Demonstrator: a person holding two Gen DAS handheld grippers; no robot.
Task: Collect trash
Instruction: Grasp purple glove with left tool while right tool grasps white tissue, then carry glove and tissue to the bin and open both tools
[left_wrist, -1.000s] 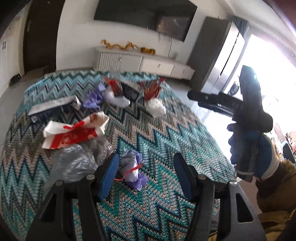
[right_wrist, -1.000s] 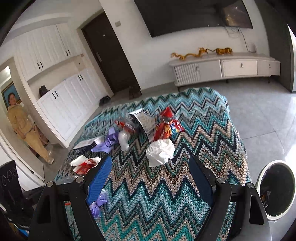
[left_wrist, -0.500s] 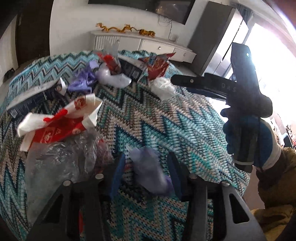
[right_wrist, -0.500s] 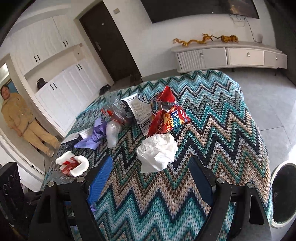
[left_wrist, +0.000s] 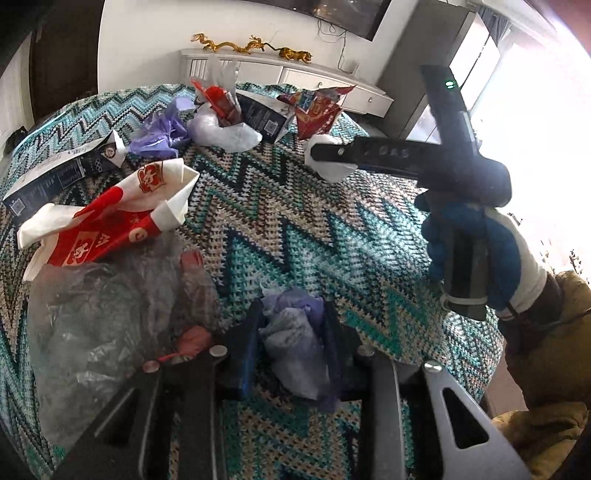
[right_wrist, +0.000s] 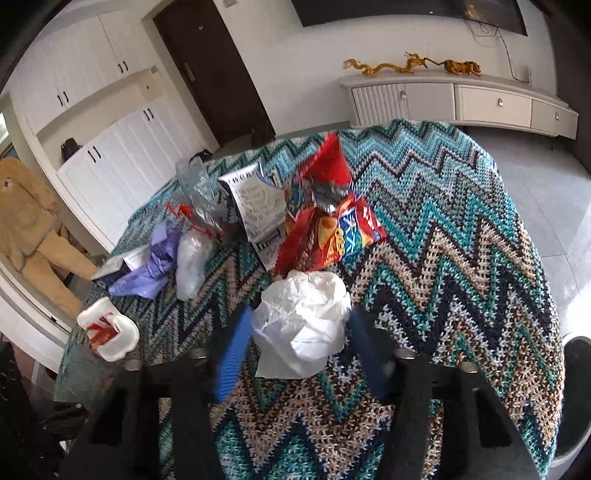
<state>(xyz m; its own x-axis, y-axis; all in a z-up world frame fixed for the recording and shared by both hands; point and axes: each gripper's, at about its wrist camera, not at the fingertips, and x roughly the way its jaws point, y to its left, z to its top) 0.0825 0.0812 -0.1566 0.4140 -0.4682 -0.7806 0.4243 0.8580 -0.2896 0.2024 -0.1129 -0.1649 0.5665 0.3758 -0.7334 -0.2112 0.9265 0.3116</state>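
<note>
Trash lies on a table under a zigzag cloth (left_wrist: 295, 229). My left gripper (left_wrist: 291, 332) is shut on a crumpled purple bag (left_wrist: 291, 336) near the front edge. My right gripper (right_wrist: 301, 350) is open, its blue pads either side of a crumpled white bag (right_wrist: 303, 325); it also shows in the left wrist view (left_wrist: 332, 155) at that white bag (left_wrist: 328, 170). A red snack bag (right_wrist: 325, 229), a printed carton (right_wrist: 258, 206), a clear bag (right_wrist: 192, 258) and another purple bag (right_wrist: 147, 269) lie behind.
A red-and-white paper bag (left_wrist: 110, 218), a clear plastic bag (left_wrist: 110, 314) and a dark box (left_wrist: 62, 173) lie left. A round bin (right_wrist: 576, 398) stands on the floor right of the table. A person (right_wrist: 29, 229) stands at far left by white cabinets.
My left gripper moved forward and closed on the purple bag. My right gripper advanced until its pads flank the white bag and narrowed somewhat.
</note>
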